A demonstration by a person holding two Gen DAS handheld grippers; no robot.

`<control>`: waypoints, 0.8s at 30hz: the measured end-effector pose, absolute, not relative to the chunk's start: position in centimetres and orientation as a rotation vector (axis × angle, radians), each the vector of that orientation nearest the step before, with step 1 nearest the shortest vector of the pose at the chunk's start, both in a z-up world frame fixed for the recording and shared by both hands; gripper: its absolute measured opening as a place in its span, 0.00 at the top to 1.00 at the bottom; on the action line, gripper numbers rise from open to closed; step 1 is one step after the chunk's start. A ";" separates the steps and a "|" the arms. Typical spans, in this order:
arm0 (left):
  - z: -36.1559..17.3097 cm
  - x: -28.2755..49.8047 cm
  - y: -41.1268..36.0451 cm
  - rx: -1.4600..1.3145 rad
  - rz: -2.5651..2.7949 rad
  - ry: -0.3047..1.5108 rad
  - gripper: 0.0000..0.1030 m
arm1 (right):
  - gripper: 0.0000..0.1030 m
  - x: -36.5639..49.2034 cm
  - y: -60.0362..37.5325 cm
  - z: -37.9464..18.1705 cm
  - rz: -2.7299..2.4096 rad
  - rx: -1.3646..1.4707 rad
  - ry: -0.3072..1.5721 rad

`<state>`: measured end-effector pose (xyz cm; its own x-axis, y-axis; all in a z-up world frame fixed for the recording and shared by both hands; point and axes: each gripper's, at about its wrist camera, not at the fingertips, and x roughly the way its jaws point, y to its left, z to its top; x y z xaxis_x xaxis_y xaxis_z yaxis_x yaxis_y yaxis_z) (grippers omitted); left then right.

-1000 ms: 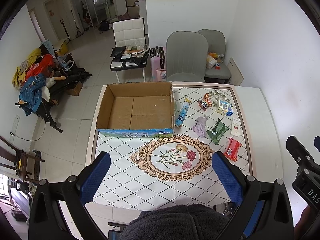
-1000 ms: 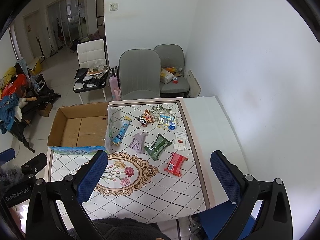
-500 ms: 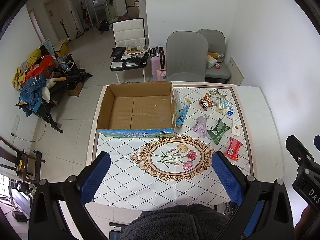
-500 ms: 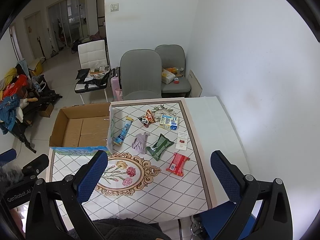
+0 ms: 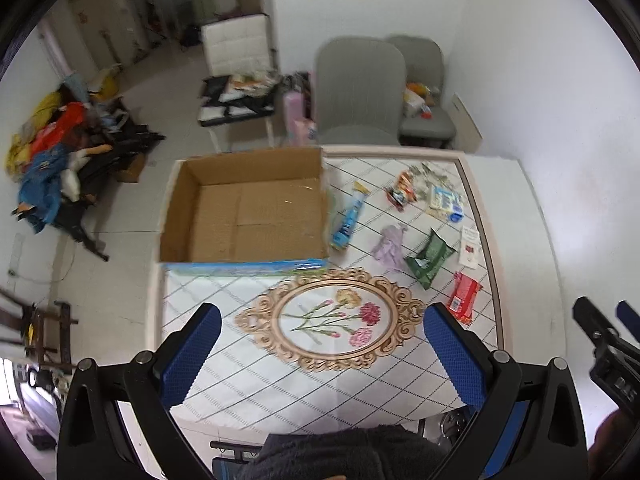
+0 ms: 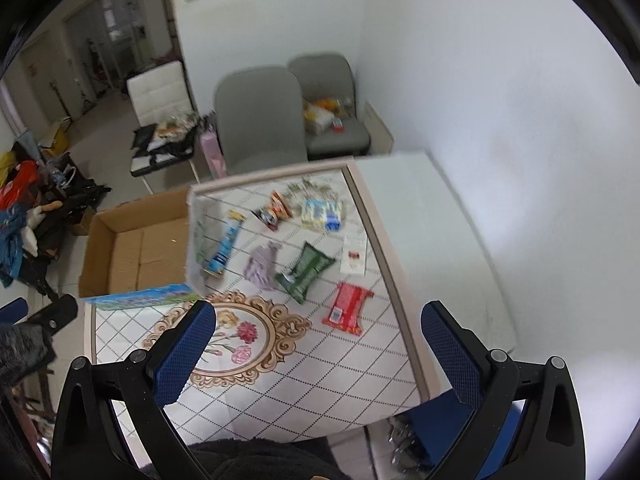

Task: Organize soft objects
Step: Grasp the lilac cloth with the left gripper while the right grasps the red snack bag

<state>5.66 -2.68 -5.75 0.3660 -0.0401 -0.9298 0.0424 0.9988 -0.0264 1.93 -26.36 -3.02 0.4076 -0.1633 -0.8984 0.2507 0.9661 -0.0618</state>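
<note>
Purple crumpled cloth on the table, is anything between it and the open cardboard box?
Yes. The blue tube lies on the table between the purple crumpled cloth and the open cardboard box, right beside the box's near wall. Lifting the cloth over it should clear it.

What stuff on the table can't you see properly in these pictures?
- Words on the white card: too small, both views.
- Snack pile at the table's far end: motion-blurred in the right wrist view.
- Cardboard box: its outer far and left walls face away, both views.
- Table's near edge: covered by dark fabric, left wrist view.
</note>
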 end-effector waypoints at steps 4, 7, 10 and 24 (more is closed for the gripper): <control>-11.5 10.4 -6.2 0.079 -0.092 1.290 0.00 | 0.00 5.6 -31.3 -11.2 -0.300 0.190 1.259; -16.6 14.0 -8.9 0.125 -0.121 1.369 0.00 | 0.00 8.0 -34.8 -17.7 -0.325 0.269 1.347; -21.8 17.6 -12.0 0.174 -0.150 1.453 0.00 | 0.00 10.3 -37.7 -24.7 -0.351 0.330 1.445; -41.1 28.0 -19.4 0.281 -0.187 1.803 0.28 | 0.13 13.8 -40.7 -43.2 -0.328 0.567 1.712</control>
